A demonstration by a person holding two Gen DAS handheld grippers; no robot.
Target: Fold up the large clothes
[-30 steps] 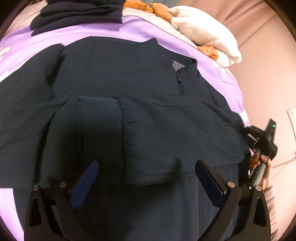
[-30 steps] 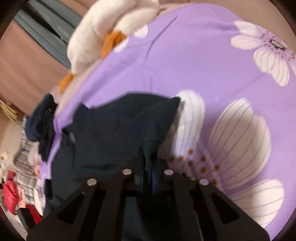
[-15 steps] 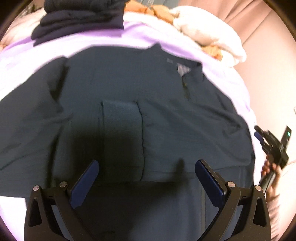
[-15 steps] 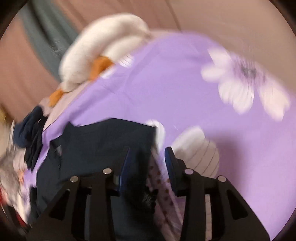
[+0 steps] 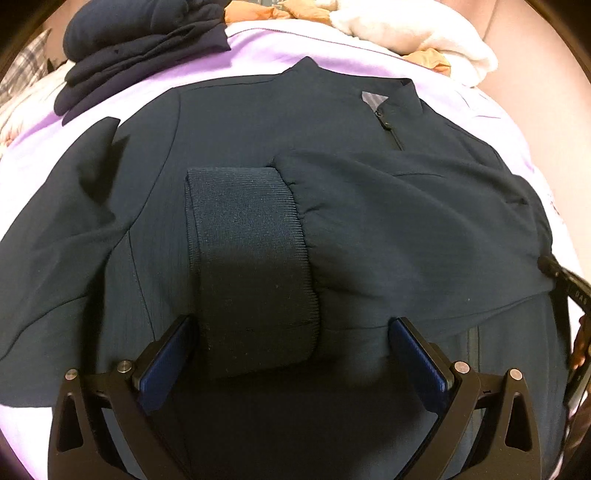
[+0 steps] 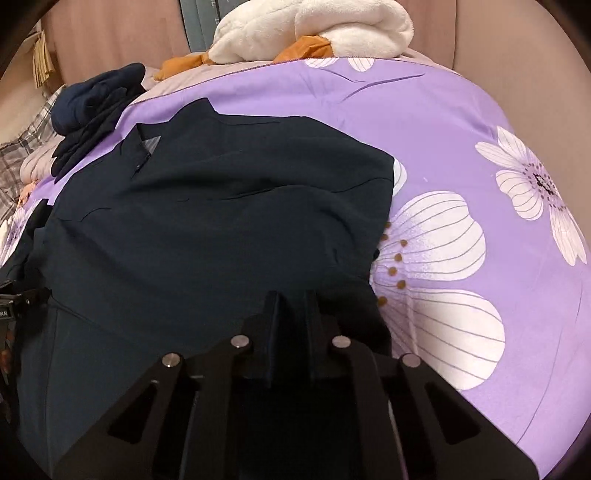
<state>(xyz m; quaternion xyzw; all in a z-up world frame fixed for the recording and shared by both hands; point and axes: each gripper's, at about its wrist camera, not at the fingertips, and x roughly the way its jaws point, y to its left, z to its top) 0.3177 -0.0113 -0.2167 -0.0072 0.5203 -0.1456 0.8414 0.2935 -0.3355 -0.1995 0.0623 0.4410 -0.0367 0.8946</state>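
A dark navy jacket (image 5: 258,110) lies spread front-up on the purple flowered bed cover (image 6: 480,110), with one sleeve folded across its chest. The sleeve's ribbed cuff (image 5: 251,258) lies between the blue pads of my left gripper (image 5: 291,325), which is open wide and close above it without pressing it. My right gripper (image 6: 293,306) sits at the jacket's (image 6: 221,221) right side edge. Its jaws are closing, nearly together, with a fold of the dark fabric pinched between them. The right gripper also shows at the right edge of the left wrist view.
A stack of folded dark clothes (image 5: 140,48) sits beyond the collar at the far left. A white fluffy blanket (image 6: 314,29) and orange cloth (image 6: 177,66) lie at the bed's far end. Plaid fabric (image 6: 22,147) is at the left. Bare purple cover extends to the right.
My left gripper has sunk closer to the cuff, which now lies between its pads. My right gripper let go of the fabric, rolled and shifted along the edge, then closed on it again.
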